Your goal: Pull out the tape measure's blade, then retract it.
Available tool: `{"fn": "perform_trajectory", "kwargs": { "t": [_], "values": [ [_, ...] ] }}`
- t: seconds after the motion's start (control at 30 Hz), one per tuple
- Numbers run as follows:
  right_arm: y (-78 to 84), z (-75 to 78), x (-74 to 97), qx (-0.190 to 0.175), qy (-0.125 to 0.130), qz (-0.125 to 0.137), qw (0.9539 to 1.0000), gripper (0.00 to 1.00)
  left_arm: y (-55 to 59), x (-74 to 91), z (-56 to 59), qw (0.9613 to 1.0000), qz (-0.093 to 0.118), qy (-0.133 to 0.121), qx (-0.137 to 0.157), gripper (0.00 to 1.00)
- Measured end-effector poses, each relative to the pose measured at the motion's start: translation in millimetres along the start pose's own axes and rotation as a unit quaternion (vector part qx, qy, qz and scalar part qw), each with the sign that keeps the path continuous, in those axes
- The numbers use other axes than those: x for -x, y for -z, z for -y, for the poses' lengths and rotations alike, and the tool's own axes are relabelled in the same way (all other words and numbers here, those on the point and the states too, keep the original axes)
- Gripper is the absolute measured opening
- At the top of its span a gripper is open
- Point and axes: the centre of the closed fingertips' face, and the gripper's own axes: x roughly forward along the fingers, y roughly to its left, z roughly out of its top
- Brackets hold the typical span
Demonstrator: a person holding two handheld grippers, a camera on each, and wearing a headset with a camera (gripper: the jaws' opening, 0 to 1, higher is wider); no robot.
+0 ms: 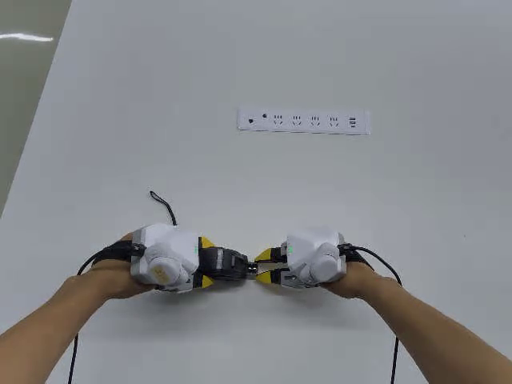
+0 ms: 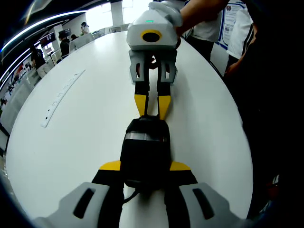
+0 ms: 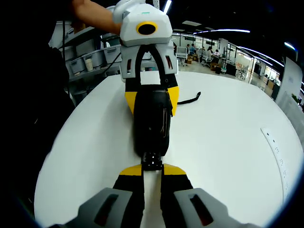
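1. Yeah, the left gripper (image 2: 146,167) has its jaws clamped on the black tape measure (image 2: 145,147), low over the white table (image 1: 320,192).
2. The right gripper (image 3: 152,171) has its jaws pinched together on the blade tip (image 3: 152,160), right at the case.

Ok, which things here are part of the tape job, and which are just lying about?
In the job:
- tape measure, clamped by the left gripper
- its blade tip, pinched by the right gripper
- its wrist strap, trailing on the table

Lying about:
- power strip, on the white table beyond the grippers
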Motion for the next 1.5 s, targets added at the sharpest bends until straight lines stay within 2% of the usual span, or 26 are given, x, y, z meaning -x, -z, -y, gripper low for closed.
{"fn": "perform_trajectory", "kwargs": {
  "t": [1.5],
  "values": [
    [33.4,-1.6,41.4,-0.008,0.011,-0.010,0.9999,0.07,-4.3,-2.3,1.4,1.0000,-0.002,0.002,0.003,0.28]
  ]
}}
